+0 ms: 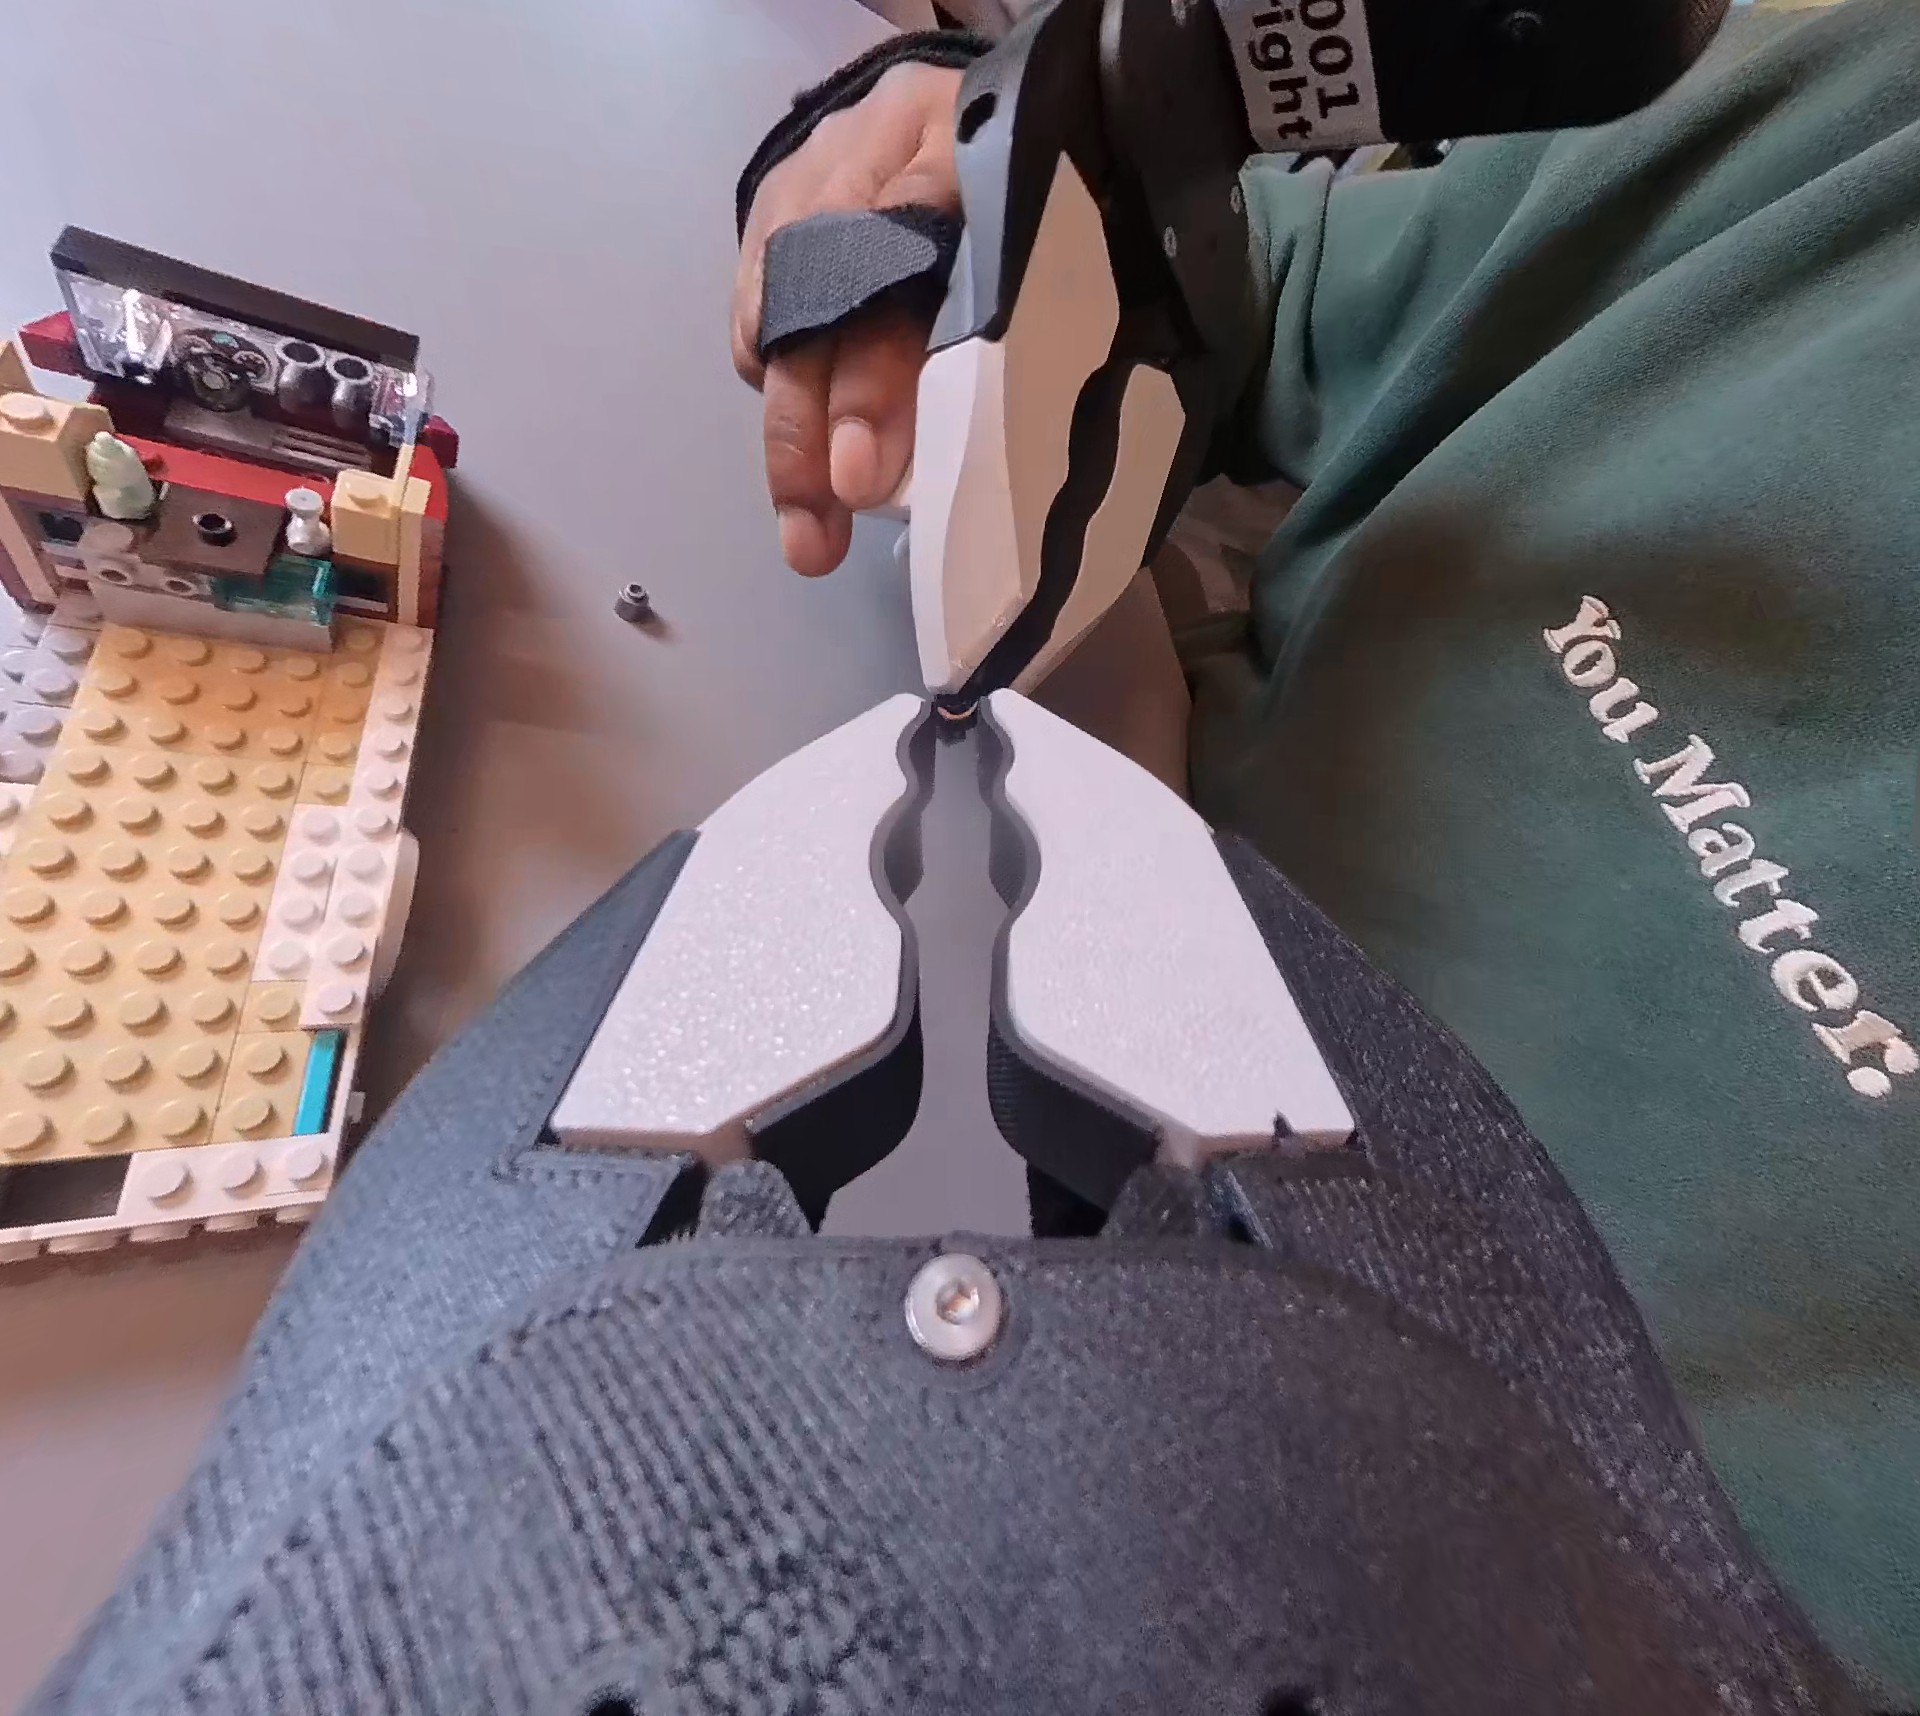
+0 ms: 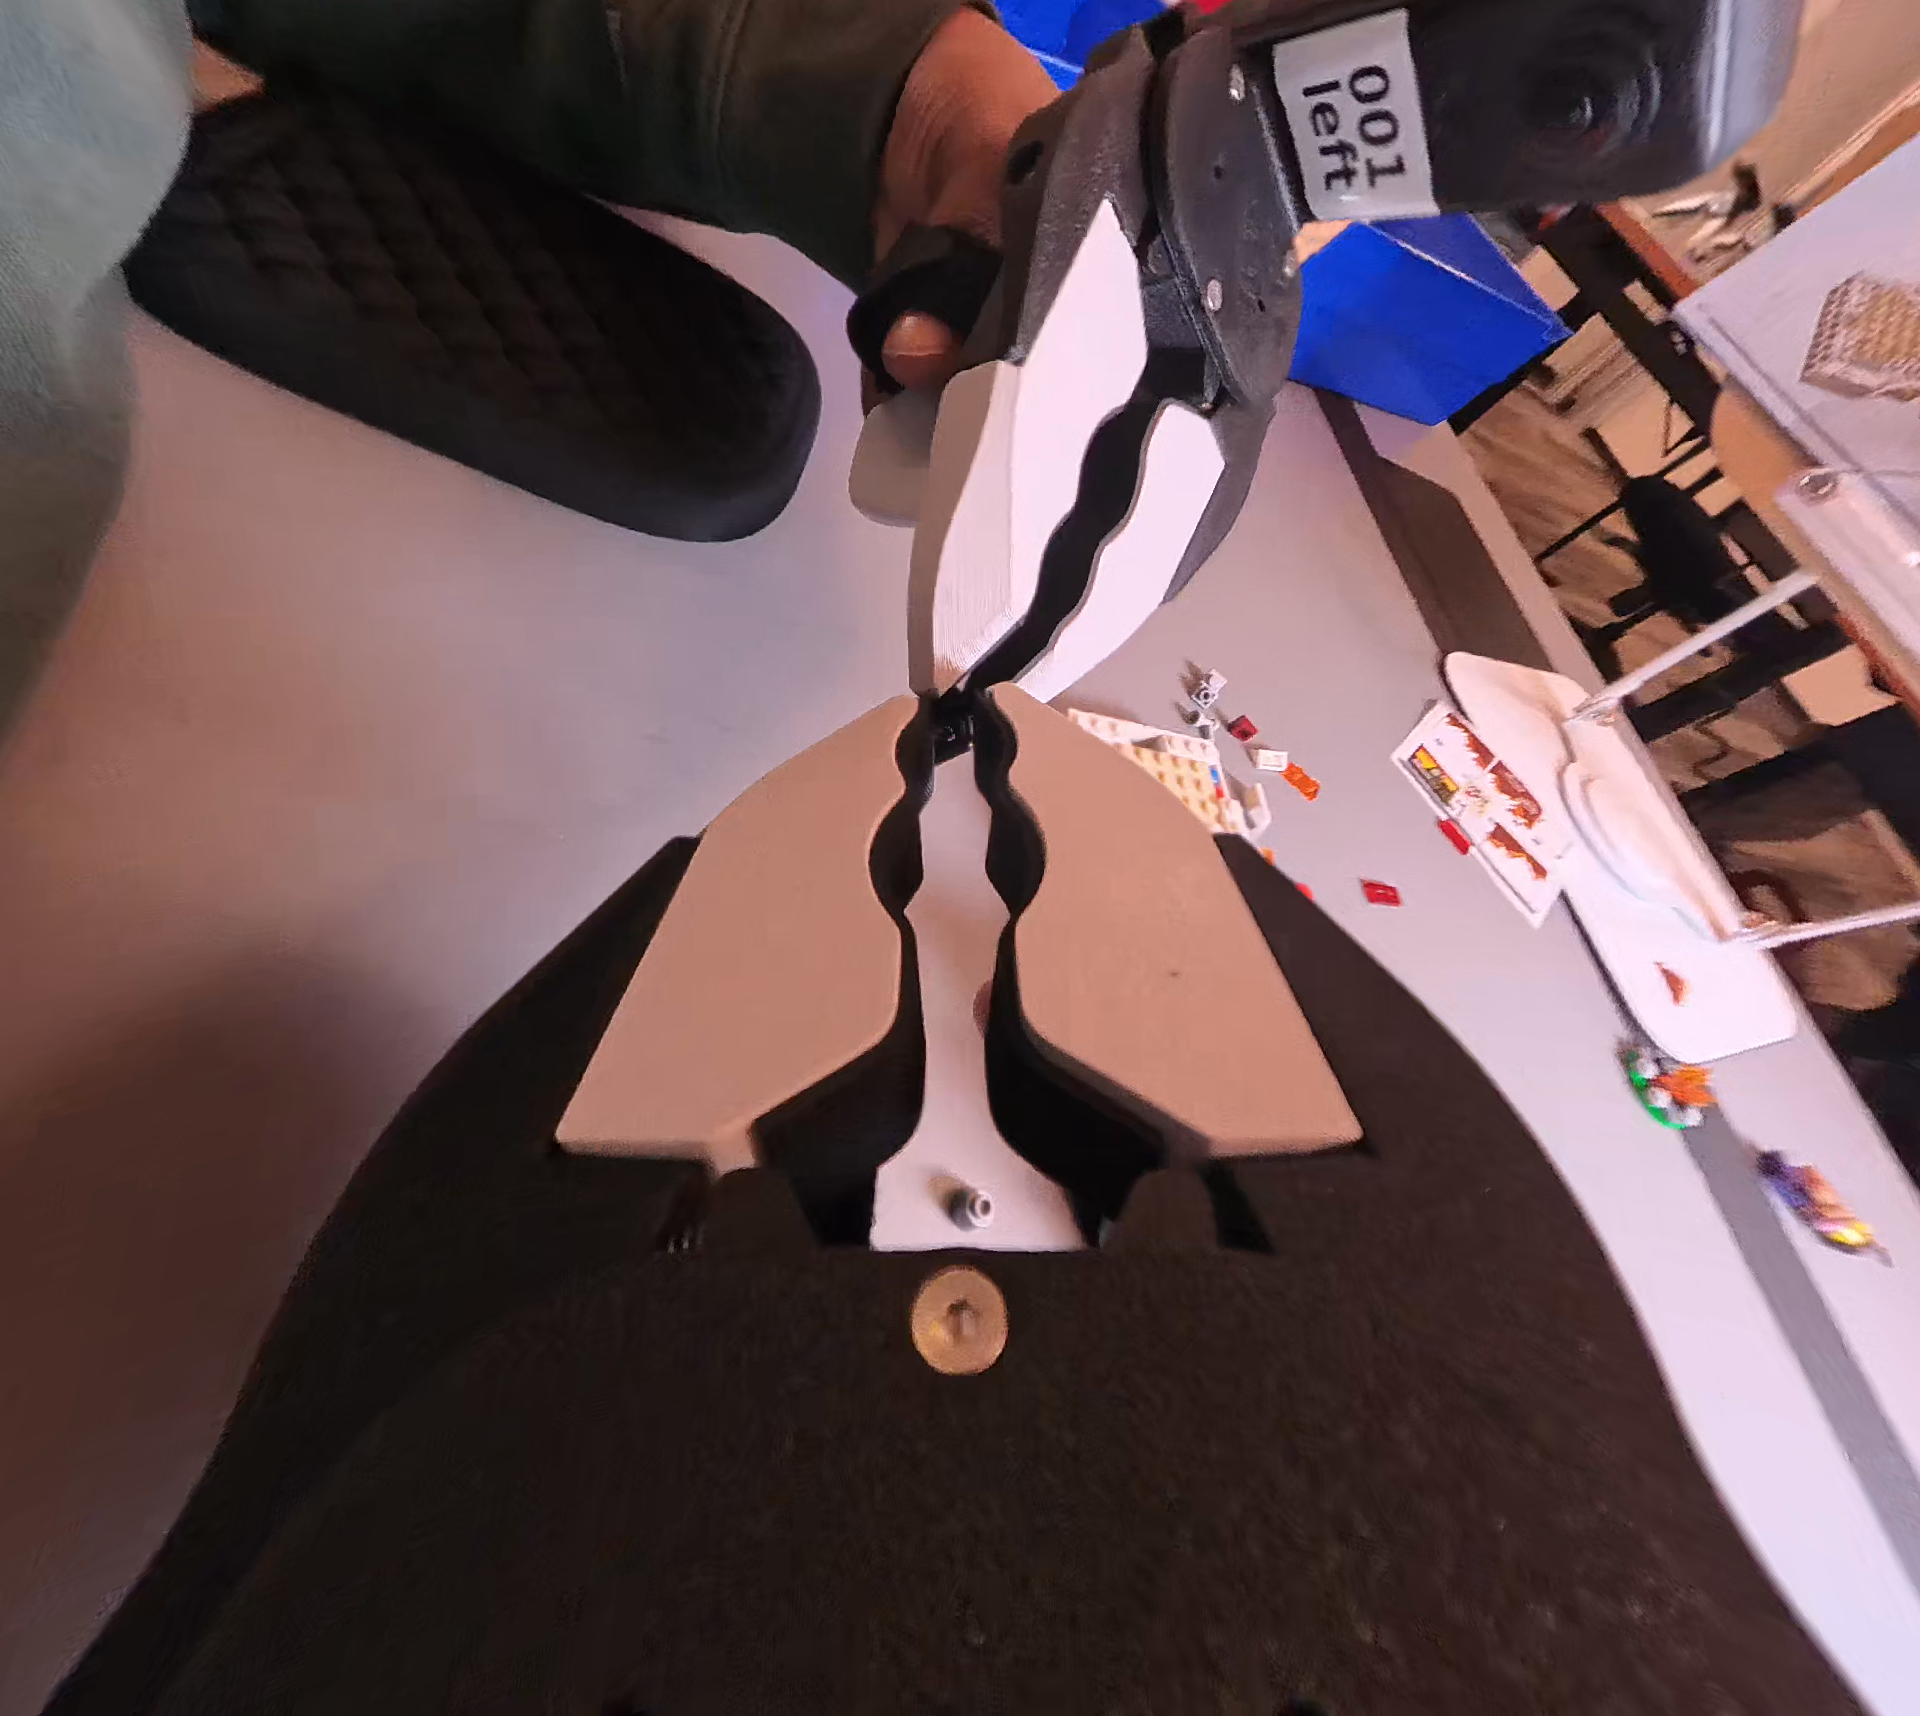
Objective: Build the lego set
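My left gripper [image 1: 954, 706] and my right gripper [image 1: 982, 679] meet tip to tip in the air above the grey table. The left one is shut on a small dark piece [image 1: 954, 717] with a pale ring. In the right wrist view my right gripper [image 2: 951, 716] is shut on a small black piece [image 2: 951, 737], and the left gripper [image 2: 940, 685] touches it from above. I cannot tell whether this is one piece or two pressed together. The part-built lego set [image 1: 187, 887], a tan studded floor with a red and tan kitchen wall, stands on the table to the left.
A small dark round piece [image 1: 631, 601] lies on the table near the build. Loose small bricks [image 2: 1247, 731], a sticker sheet [image 2: 1475, 793] and a white stand [image 2: 1662, 887] lie far right. Blue bins [image 2: 1403, 316] and a black pad [image 2: 468, 316] sit behind. The person's green sweatshirt [image 1: 1558, 627] is close. Less than 4 cm separates the two grippers' tips.
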`<state>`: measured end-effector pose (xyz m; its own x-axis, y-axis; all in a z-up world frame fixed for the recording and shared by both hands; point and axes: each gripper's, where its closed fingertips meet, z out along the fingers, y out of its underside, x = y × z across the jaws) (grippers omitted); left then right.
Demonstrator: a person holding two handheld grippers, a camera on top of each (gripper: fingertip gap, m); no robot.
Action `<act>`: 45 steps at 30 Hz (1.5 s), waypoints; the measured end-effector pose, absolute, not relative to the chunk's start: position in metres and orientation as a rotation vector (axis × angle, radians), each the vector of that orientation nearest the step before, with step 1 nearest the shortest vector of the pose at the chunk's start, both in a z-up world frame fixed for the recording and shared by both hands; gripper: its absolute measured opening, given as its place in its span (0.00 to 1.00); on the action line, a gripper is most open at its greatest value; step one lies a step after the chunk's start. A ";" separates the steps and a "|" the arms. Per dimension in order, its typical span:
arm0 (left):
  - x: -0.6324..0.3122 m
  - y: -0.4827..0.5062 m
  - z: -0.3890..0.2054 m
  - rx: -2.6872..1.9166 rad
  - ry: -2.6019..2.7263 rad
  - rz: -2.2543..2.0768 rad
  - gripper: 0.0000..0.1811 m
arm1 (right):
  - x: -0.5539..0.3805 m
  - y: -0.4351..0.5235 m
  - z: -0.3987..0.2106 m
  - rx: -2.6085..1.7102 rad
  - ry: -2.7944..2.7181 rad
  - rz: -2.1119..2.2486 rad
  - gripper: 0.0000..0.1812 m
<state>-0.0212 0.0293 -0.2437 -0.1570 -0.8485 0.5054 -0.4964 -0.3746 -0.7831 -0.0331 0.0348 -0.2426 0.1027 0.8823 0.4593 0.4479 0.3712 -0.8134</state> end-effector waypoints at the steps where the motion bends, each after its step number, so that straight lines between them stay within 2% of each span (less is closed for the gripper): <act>1: -0.021 0.030 -0.241 -1.772 1.514 -1.540 0.04 | -0.033 0.035 -0.241 -1.261 -1.501 0.534 0.04; 7: -0.024 0.032 -0.233 -1.641 1.534 -1.343 0.05 | -0.030 0.038 -0.225 -1.318 -1.360 0.757 0.03; 18: -0.016 0.029 -0.226 -1.508 1.471 -1.277 0.05 | -0.029 0.038 -0.214 -1.305 -1.277 0.865 0.04; 32: -0.016 0.038 -0.236 -1.228 1.577 -0.759 0.03 | -0.028 0.039 -0.221 -1.433 -1.227 1.083 0.05; 45: -0.017 0.039 -0.242 -1.171 1.600 -0.677 0.02 | -0.028 0.041 -0.228 -1.511 -1.214 1.142 0.04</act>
<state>-0.0172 0.0393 -0.2419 -0.0313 -0.9203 -0.3900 -0.3609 0.3742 -0.8542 -0.0282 0.0407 -0.2283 0.1067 0.9851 -0.1345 0.1947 -0.1534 -0.9688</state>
